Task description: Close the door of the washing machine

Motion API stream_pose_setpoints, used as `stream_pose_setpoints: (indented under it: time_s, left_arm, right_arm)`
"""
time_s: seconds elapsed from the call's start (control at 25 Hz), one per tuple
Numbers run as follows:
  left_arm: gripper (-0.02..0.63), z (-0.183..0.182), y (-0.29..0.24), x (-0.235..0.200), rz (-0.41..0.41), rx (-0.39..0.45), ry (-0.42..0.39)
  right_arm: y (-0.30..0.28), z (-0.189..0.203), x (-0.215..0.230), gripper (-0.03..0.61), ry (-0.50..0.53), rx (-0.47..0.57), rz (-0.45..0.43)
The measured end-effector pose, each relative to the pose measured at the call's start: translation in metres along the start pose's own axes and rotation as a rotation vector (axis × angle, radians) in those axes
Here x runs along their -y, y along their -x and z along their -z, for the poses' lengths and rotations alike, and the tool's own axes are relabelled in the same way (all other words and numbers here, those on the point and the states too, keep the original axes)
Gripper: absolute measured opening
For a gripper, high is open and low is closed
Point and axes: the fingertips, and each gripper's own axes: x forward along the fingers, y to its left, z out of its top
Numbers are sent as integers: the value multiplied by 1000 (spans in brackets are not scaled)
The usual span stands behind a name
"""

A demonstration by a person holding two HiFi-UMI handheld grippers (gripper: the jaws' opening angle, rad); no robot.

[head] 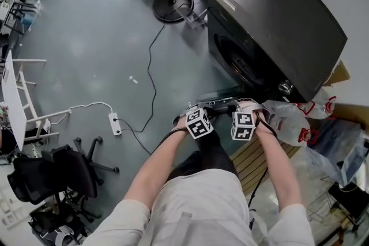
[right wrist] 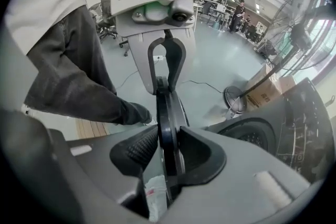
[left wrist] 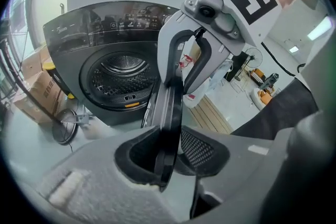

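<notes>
Because both hands reach down to the same thing, start with the left tool (left wrist: 175, 152). Its two pads are closed on the thin edge of the door (left wrist: 169, 105), one pad on each side. The right tool (right wrist: 168, 152) does the same a little further along that edge, and its pads press the rim from both sides too. The two tools sit just beside each other on the door.

The door is round and dark. It sticks out from the front of the washing machine (head: 277, 26) toward the person, low down near the floor (head: 98, 37). Beside it the drum (left wrist: 123, 73) shows as a wide open hole with nothing over it. In the head view the door is mostly hidden under the tools, so I can only guess how far out it stands.

So the grabbing part looks done, but the closing part is not. The door has to swing round to the machine's front, cover the drum hole, and be pushed until it catches. Plastic bags (head: 288, 118) lie on the floor near the right tool.
</notes>
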Motion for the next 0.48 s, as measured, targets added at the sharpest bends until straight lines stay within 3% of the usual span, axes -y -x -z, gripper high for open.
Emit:
stream_pose_setpoints:
  time_s: [0.24,0.48]
  left_arm:
    - [126,-12,-1,-35,30,-43,-88]
    - [129,-20,2,-59,54,-54,-125]
  right_arm:
    - [-2,2,31,130,-80,21,35]
    - [-2,2,51,132,-149,18,58]
